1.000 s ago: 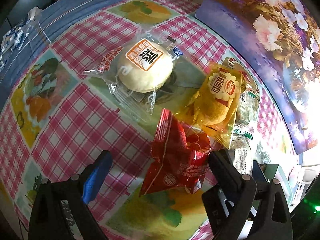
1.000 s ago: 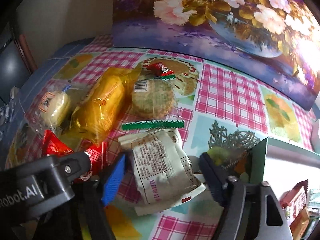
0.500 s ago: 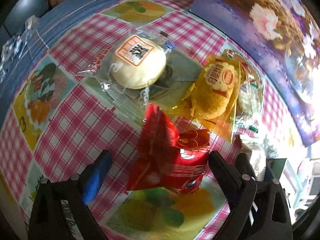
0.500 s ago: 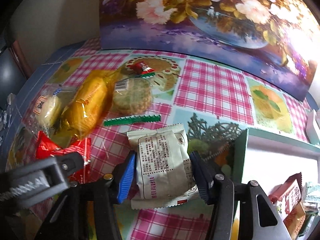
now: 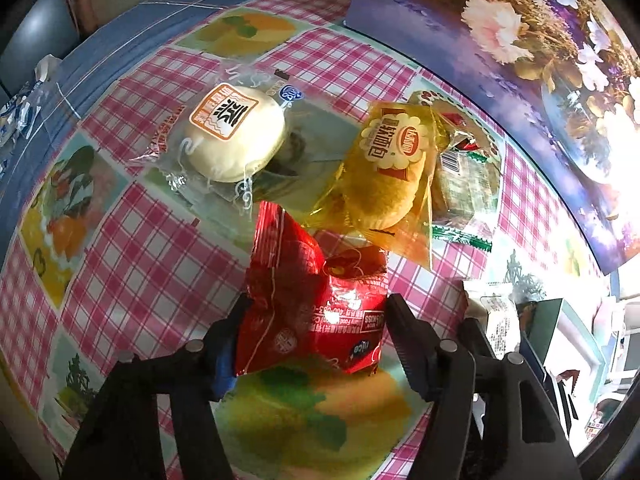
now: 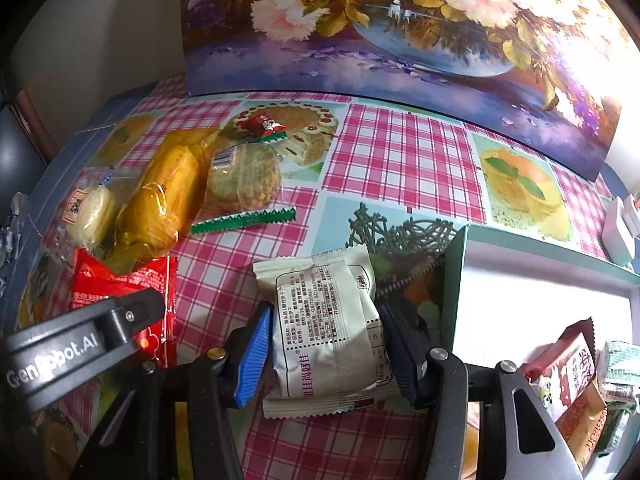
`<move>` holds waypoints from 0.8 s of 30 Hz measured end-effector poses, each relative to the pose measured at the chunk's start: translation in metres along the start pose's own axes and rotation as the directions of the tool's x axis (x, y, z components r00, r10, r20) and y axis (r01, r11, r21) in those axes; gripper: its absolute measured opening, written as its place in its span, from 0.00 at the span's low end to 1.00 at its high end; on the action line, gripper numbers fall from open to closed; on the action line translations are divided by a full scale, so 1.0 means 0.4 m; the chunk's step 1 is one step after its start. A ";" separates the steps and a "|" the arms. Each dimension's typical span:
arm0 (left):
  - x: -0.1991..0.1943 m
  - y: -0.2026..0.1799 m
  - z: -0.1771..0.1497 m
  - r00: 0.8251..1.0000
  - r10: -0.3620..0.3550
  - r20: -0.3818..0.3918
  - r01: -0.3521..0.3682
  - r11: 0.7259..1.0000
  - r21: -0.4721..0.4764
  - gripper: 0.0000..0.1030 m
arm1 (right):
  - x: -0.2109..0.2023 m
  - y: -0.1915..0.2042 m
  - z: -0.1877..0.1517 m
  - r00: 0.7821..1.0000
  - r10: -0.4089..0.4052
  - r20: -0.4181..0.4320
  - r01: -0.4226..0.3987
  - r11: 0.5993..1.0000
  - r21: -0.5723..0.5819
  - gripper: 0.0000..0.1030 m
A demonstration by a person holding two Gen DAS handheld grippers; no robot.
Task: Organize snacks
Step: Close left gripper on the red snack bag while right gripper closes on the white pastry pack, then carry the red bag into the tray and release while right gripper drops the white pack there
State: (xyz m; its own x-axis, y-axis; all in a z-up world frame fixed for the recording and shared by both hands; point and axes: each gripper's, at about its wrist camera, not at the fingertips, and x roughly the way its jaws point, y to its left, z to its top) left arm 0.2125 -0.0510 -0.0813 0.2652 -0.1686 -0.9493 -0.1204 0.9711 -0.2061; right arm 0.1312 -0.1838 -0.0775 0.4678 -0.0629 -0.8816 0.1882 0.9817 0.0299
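My left gripper (image 5: pixel 316 320) is shut on a red snack packet (image 5: pixel 308 300), its two fingers pressing the packet's sides above the checked tablecloth (image 5: pixel 132 248). My right gripper (image 6: pixel 324 340) is shut on a pale grey-white snack packet (image 6: pixel 324 320) beside the green-edged box (image 6: pixel 540 292). The red packet also shows in the right wrist view (image 6: pixel 120 280), behind the left gripper's body. A white bun in clear wrap (image 5: pixel 234 132), a yellow bread packet (image 5: pixel 384 172) and a round biscuit packet (image 6: pixel 244 176) lie on the cloth beyond.
The box at right holds several snack packets (image 6: pixel 572 364). A small red candy (image 6: pixel 264 125) and a green wrapper strip (image 6: pixel 244 220) lie on the cloth. A flower painting (image 6: pixel 400 28) stands along the back edge. White items (image 6: pixel 620 228) sit at far right.
Both grippers have closed: the left on the red packet, the right on the pale packet. The pale packet has come nearer the box.
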 end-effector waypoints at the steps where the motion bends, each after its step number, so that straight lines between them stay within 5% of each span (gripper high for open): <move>1: -0.002 0.003 0.001 1.000 -0.005 -0.002 0.005 1.000 -0.001 0.65 | -0.002 0.000 -0.001 1.000 0.002 -0.003 -0.002 1.000 0.003 0.55; 24: -0.105 0.068 -0.054 0.985 -0.170 -0.030 0.169 0.985 -0.046 0.44 | -0.085 -0.017 -0.033 1.000 0.026 0.002 -0.026 0.999 0.034 0.55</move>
State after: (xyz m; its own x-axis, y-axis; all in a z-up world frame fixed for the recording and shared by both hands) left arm 0.1773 -0.0212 -0.0524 0.2529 -0.3363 -0.9072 -0.1174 0.9201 -0.3738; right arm 0.1025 -0.1860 -0.0538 0.4744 -0.0382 -0.8795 0.2053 0.9763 0.0684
